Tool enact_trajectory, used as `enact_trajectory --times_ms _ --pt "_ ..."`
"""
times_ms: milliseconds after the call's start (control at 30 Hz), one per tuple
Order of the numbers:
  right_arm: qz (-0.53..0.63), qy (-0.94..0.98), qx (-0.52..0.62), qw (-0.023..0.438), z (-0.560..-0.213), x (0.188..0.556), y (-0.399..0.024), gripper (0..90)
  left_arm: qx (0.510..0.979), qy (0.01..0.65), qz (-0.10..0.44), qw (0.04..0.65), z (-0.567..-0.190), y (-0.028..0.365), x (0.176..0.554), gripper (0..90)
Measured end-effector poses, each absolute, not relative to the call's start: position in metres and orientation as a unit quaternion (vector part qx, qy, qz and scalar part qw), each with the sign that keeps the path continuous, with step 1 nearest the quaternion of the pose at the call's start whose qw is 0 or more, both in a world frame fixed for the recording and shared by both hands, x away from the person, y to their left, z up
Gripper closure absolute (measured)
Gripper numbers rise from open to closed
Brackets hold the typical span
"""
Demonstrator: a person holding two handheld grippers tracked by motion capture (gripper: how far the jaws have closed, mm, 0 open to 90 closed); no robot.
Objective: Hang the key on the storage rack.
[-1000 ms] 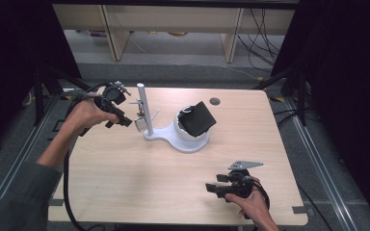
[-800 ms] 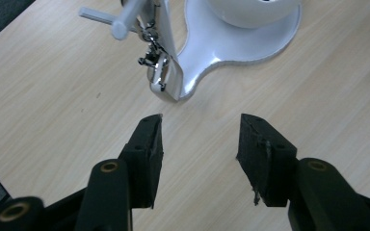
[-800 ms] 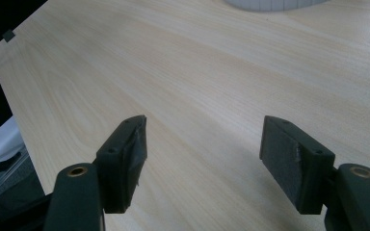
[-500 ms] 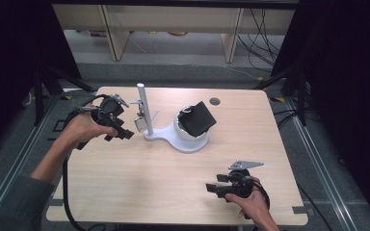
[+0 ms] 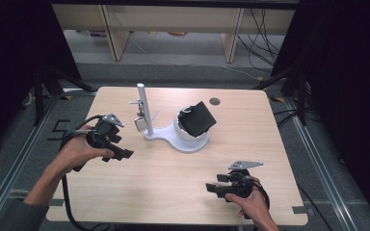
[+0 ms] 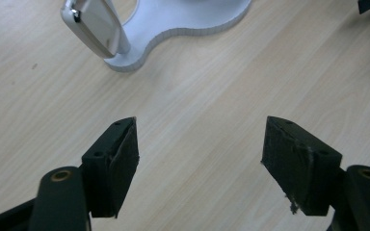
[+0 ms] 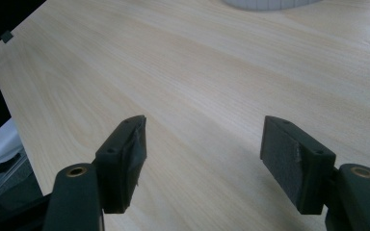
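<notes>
A pale wooden counter (image 5: pixel 173 192) seen from above, dark curtains at both sides and shelving behind. Near its middle stands a white stand (image 5: pixel 173 137): a flat curved base, an upright post (image 5: pixel 144 108) with a small silver clip (image 5: pixel 138 122) hanging beside it, and a white dome carrying a tilted black pad (image 5: pixel 198 118). The left gripper (image 5: pixel 120 153), held in a hand at the counter's left side, sits near the clip and post but apart from them. Its jaws have just been opening and now stand spread with nothing between them. The right gripper (image 5: pixel 213 185) rests low near the front right edge, well apart from the stand, its jaws also spread and empty.

The left gripper view adds close detail: the shiny clip (image 6: pixel 92 25) and the base's scalloped edge (image 6: pixel 173 29) lie just ahead of the jaws, over bare wood. The right gripper view shows plain wood grain and the counter's far corner (image 7: pixel 5 38)
</notes>
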State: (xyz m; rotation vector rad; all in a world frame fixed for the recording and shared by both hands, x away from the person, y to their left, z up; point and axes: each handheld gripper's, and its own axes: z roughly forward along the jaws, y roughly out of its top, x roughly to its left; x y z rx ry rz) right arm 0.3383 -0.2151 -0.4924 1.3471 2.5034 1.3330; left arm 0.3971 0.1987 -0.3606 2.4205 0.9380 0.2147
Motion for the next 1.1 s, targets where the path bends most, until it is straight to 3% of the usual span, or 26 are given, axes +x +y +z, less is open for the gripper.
enact_trajectory --times_ms 500,1100 --pt "0.422 0.798 0.43 -0.002 -0.492 0.337 -0.212 33.7 0.903 0.319 0.067 0.281 -0.408 0.19 0.36 22.9" --pt "0.43 0.796 0.425 -0.017 -0.492 0.335 -0.208 31.8 0.891 0.314 0.093 0.313 -0.45 0.179 0.324 20.1"
